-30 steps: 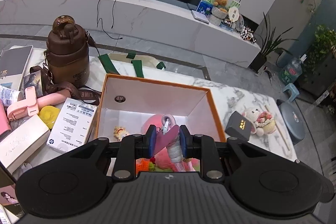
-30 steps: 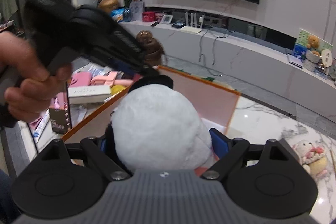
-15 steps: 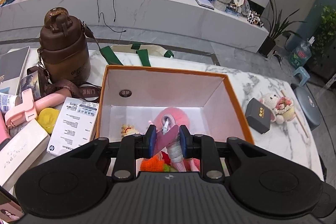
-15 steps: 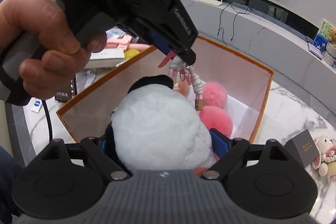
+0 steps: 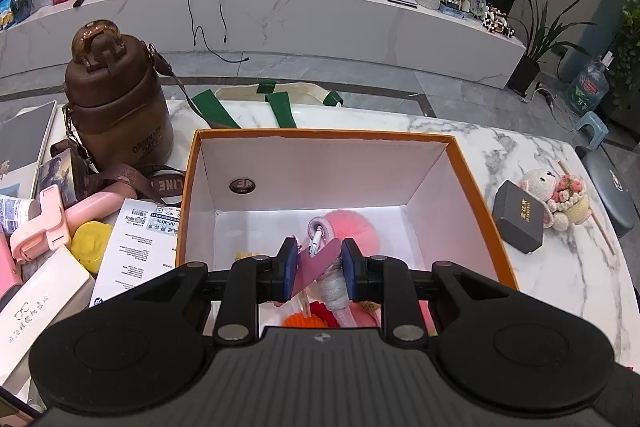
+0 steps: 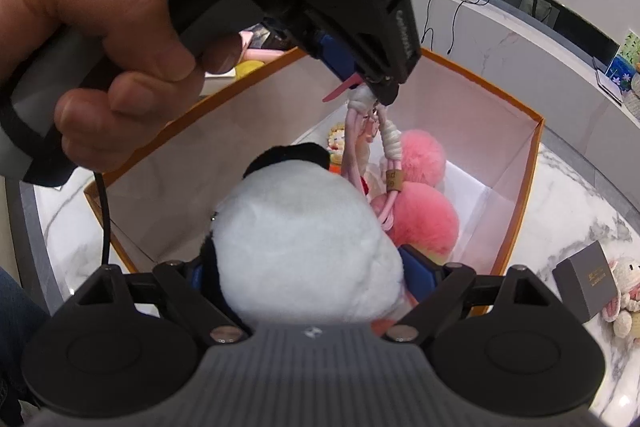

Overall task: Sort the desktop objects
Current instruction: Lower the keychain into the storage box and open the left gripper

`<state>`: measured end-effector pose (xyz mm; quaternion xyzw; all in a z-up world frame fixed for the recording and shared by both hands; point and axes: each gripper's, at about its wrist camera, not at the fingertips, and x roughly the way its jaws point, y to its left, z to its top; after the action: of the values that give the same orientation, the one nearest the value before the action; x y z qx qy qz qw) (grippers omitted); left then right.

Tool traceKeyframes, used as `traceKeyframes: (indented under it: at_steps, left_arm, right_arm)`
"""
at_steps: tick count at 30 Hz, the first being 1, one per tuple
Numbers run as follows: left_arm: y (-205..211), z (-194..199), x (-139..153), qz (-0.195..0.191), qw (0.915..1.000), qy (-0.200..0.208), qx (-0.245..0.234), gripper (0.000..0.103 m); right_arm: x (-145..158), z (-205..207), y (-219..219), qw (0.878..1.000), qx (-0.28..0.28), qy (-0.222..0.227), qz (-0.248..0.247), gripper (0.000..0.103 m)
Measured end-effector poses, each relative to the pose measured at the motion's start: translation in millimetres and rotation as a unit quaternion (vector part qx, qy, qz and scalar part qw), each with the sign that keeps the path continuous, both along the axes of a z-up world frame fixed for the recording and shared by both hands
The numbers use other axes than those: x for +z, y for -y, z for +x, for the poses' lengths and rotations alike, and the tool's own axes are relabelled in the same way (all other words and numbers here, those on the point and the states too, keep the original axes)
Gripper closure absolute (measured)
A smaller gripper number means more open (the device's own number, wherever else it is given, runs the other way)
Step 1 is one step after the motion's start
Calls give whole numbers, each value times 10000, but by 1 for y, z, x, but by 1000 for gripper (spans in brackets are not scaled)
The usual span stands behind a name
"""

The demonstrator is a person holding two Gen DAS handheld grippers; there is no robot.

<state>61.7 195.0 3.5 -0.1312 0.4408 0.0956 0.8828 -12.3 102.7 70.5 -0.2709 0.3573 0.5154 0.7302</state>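
Observation:
An orange box (image 5: 476, 195) with a white inside stands open on the marble table. My left gripper (image 5: 319, 263) is shut on a pink pom-pom keychain (image 5: 322, 265) by its cord and tag, held over the box; its pink pom-poms (image 6: 420, 211) hang inside the box. In the right wrist view the left gripper (image 6: 360, 83) hangs above the box (image 6: 536, 123). My right gripper (image 6: 308, 267) is shut on a white and black plush panda (image 6: 304, 243), held over the box's near side.
A brown bottle (image 5: 120, 99) with a strap, a pink holder (image 5: 48, 223), a yellow item (image 5: 90, 239), white boxes (image 5: 140, 247) and books lie left of the box. A black box (image 5: 518, 221) and a small knitted doll (image 5: 560, 199) lie to its right. A green-handled tote (image 5: 280, 99) lies behind.
Both grippers have moved forward and down over the orange box. The keychain's pom-poms now hang lower inside it. The panda is closer to the box opening.

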Motion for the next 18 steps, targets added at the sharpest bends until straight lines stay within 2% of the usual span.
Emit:
traceKeyframes:
  at_steps: [13, 18]
  left_arm:
    - [-5, 15, -11, 0, 9998, -147, 145, 75]
    - [-10, 18, -15, -4, 9991, -226, 360, 73]
  right_arm:
    - [-9, 2, -2, 9996, 98, -168, -226, 12]
    - [-6, -3, 10, 9996, 67, -209, -202, 12]
